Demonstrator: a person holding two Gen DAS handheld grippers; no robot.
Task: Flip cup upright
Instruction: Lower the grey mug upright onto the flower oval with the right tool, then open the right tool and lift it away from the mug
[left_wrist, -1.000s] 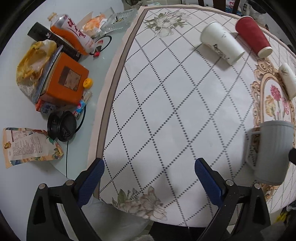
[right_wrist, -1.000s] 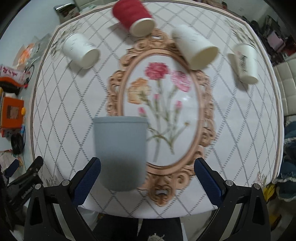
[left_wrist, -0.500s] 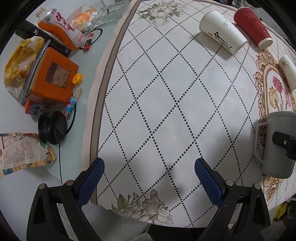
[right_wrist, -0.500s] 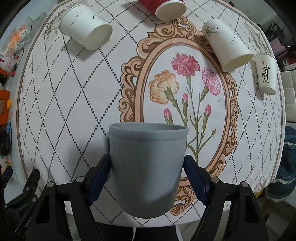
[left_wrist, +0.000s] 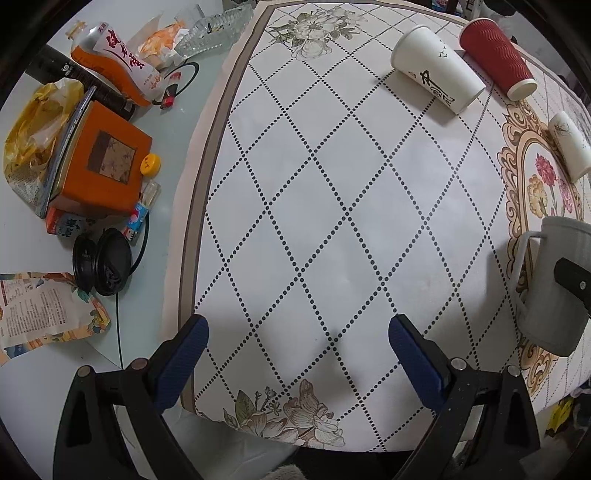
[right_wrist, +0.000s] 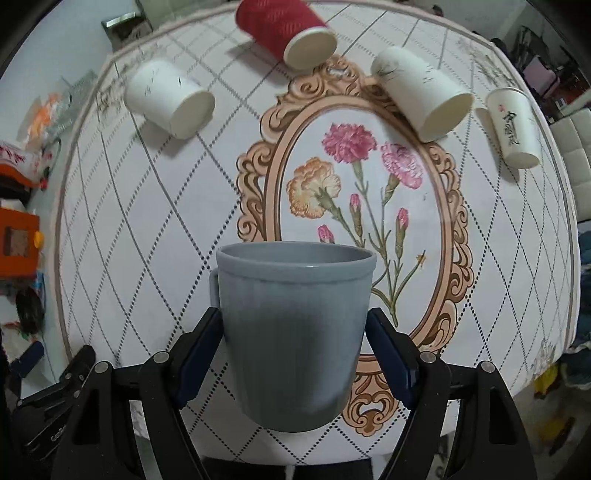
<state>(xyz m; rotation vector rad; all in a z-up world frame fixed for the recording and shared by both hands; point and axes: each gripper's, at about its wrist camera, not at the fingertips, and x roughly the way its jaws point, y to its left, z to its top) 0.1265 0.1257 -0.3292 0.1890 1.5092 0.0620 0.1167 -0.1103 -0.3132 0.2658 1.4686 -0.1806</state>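
Here, your right gripper (right_wrist: 294, 345) clamps the grey mug (right_wrist: 293, 325) by its sides, rim up, over the near end of the oval flower frame (right_wrist: 458, 258), apparently lifted clear. Your left gripper (left_wrist: 297, 360) hangs spread and empty, left of that frame.

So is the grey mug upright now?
Upright: the grey mug shows its open rim on top, held between the right claw fingers.
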